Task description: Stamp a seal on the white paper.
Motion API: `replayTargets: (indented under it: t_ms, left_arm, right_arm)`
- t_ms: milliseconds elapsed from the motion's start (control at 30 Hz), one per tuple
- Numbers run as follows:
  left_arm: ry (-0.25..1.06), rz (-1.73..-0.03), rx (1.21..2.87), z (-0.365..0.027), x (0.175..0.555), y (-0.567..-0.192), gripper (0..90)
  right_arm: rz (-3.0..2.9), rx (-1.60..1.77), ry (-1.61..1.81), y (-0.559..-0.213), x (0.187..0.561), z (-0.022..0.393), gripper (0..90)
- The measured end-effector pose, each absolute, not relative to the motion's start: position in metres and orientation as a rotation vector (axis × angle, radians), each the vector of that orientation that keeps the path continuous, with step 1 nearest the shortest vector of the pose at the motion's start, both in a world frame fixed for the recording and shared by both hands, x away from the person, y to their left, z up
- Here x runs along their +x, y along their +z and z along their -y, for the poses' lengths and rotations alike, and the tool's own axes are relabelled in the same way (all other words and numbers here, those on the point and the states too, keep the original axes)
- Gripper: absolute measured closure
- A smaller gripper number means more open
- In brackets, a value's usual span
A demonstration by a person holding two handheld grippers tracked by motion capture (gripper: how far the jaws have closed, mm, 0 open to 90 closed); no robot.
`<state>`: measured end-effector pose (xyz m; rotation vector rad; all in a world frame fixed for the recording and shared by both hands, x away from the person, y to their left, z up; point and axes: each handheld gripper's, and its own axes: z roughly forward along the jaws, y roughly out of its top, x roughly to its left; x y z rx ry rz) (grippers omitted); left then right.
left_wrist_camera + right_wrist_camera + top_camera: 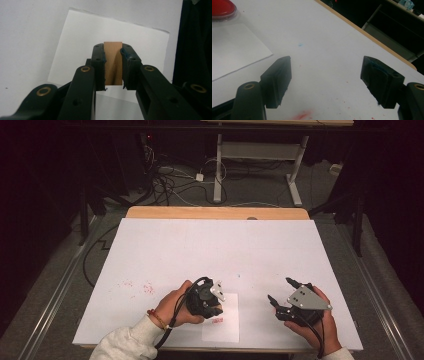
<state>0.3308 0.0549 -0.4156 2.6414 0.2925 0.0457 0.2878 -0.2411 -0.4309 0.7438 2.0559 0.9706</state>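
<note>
Nearest to me, at the front edge of the tabletop (150, 250), my left gripper (212, 302) hangs over a small white paper sheet (227, 327). Its jaws pinch a wooden block (113, 62), which stands upright between the pads in the left gripper view; I cannot tell if the block touches the paper. A red printed mark (217, 321) lies on the sheet just beside the jaws. The sheet almost reaches the front edge, so little room is left on this side.

To the right, well apart from the sheet, I hold my right gripper (281, 296) with its jaws spread wide and nothing between them. In the right gripper view a red round thing (223, 8) sits beyond the paper's corner.

Farther away the white surface is open to the wooden back edge (215, 212), with faint red specks (137, 287) at the left. Behind it the room is dark; cables (170, 185) lie on the floor beside a desk frame (260, 155).
</note>
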Motion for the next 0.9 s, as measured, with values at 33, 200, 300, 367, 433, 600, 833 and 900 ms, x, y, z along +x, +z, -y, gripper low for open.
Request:
replayTargets:
  t_ms: [33, 200, 300, 367, 433, 600, 833, 900]
  left_arm:
    - [0.052, -0.292, 2.638, -0.056, 0.331, -0.414, 73.6]
    - [0.108, -0.304, 2.594, -0.065, 0.331, -0.409, 73.6]
    - [0.137, -0.318, 2.575, -0.071, 0.331, -0.406, 73.5]
    - [0.144, -0.332, 2.562, -0.074, 0.332, -0.404, 73.5]
    - [0.163, -0.336, 2.554, -0.077, 0.331, -0.403, 73.5]
    - [0.185, -0.372, 2.524, -0.087, 0.332, -0.398, 73.5]
    - [0.204, -0.416, 2.505, -0.103, 0.337, -0.397, 73.5]
    - [0.205, -0.424, 2.51, -0.106, 0.338, -0.397, 73.5]
  right_arm:
    - [-2.055, 0.746, 0.973, -0.431, 0.288, 0.241, 25.5]
    - [-2.054, 0.742, 0.974, -0.43, 0.288, 0.241, 25.6]
    - [-2.056, 0.745, 0.975, -0.43, 0.287, 0.24, 25.6]
    - [-2.061, 0.74, 0.975, -0.43, 0.287, 0.24, 25.6]
    - [-2.06, 0.739, 0.976, -0.43, 0.287, 0.24, 25.6]
    - [-2.058, 0.741, 0.984, -0.43, 0.288, 0.239, 25.6]
    - [-2.069, 0.738, 0.984, -0.43, 0.293, 0.236, 25.7]
    - [-2.068, 0.735, 0.984, -0.43, 0.294, 0.236, 25.7]
